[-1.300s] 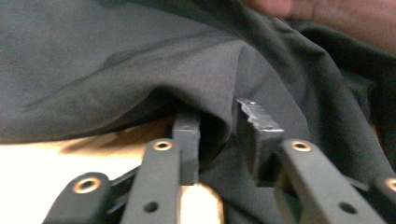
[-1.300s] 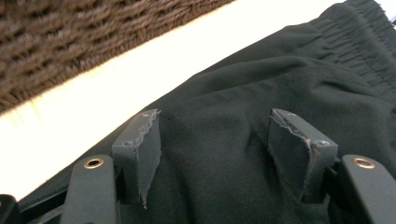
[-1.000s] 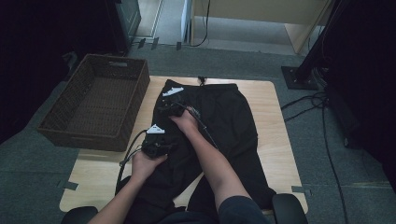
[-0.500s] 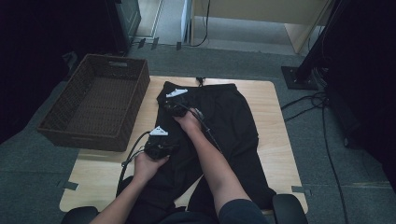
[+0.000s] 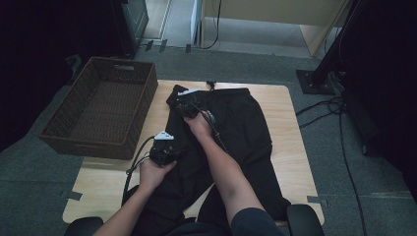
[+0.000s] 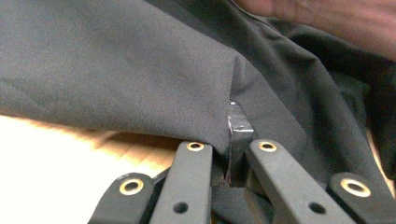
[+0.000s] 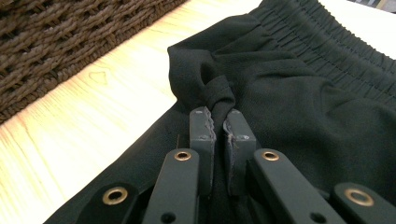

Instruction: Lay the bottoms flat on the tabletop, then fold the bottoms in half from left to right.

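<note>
Trousers (image 5: pixel 231 132), black, lie spread on the bench (image 5: pixel 290 123), waistband at the far end, legs running toward the person. Left gripper (image 5: pixel 162 147) has its jaws clamped on the cloth's left edge partway down a leg. Right gripper (image 5: pixel 188 105) has just been closing its jaws, now pinching a fold near the waistband corner. Basket (image 5: pixel 98 108) sits just left of the trousers.
</note>
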